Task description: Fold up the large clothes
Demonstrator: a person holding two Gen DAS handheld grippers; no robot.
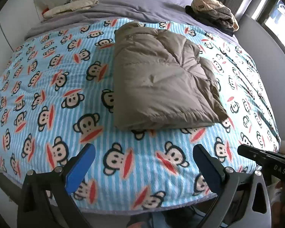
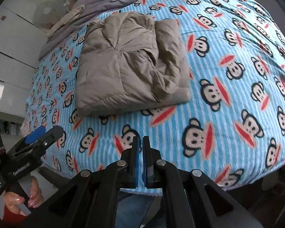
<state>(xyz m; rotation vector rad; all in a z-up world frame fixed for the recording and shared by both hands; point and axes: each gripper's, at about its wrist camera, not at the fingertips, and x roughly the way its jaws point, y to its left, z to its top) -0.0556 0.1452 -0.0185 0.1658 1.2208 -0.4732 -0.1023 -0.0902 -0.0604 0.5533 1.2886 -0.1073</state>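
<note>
Well, ahead of my wide, empty left claw (image 1: 144, 153) and shut, empty right claw (image 2: 140, 142), the jacket (image 1: 161, 81) looks puffy and slippery, so I'd pinch its near hem.

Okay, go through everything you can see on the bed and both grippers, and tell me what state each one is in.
Tan puffer jacket: folded into a bundle, lying free on the blanket.
Monkey-print blanket: spread flat over the bed.
Left gripper: open wide, nothing between its fingers.
Right gripper: shut, holding nothing.
Pile of clothes: heaped, unfolded, at the far corner.
</note>
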